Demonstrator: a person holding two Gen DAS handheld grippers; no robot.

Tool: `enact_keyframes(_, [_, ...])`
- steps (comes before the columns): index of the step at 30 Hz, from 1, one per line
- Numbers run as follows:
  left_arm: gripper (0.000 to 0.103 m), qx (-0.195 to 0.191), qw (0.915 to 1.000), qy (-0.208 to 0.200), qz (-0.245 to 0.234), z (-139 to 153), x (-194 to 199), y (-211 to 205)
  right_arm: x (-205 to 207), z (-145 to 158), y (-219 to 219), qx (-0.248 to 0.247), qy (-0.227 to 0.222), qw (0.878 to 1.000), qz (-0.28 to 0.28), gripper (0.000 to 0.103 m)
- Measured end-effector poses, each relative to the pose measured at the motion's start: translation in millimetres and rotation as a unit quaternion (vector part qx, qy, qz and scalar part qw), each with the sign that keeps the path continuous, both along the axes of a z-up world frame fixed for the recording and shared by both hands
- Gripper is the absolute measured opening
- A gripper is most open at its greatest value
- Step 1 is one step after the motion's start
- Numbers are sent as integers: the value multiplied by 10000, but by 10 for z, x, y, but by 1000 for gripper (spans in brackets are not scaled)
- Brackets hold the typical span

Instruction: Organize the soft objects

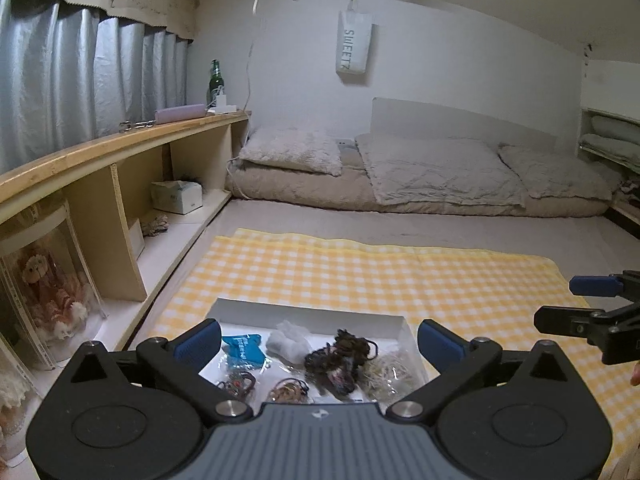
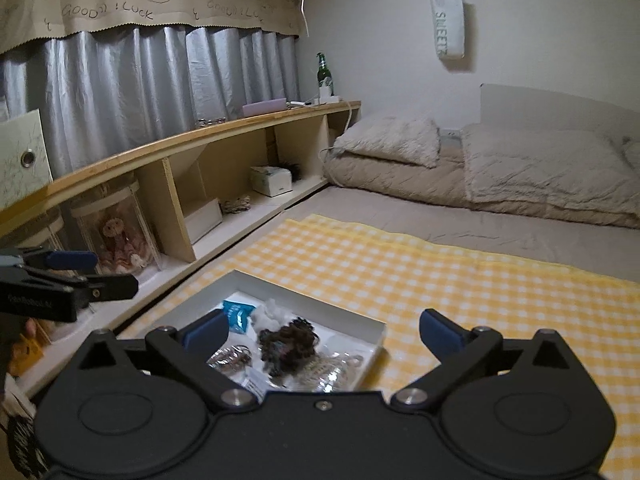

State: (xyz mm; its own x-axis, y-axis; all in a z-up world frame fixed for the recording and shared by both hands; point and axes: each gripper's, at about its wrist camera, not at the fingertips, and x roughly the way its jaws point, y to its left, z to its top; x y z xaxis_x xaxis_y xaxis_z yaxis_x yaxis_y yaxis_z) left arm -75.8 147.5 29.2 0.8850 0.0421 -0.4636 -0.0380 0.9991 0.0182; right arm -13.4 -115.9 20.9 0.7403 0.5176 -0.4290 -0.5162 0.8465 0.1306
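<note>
Since every soft object already lies in the white tray (image 1: 394, 322), just ahead of and below both tools, the left gripper (image 1: 320, 340) and right gripper (image 2: 324, 334) hang spread wide and empty above it, likely because nothing needs holding.

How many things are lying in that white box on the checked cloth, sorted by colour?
In the white box, as far as both views show:
Blue packet: 1
White fluffy wad: 1
Dark brown tangled bundle: 1
Clear bags of brownish bands: 2
Clear bag of pale bands: 1
Total: 6, though the near edge of the box is hidden.
</note>
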Motion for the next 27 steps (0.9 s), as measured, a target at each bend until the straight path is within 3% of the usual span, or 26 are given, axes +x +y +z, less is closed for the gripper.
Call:
enact_keyframes(13, [103, 351, 9993, 112, -1, -238, -268, -254, -394, -207, -142, -63, -186, 9992, -335, 103])
enact_keyframes(27, [103, 383, 9991, 185, -26, -370, -305, -273, -532, -431, -148, -144, -61, 9982, -578, 103])
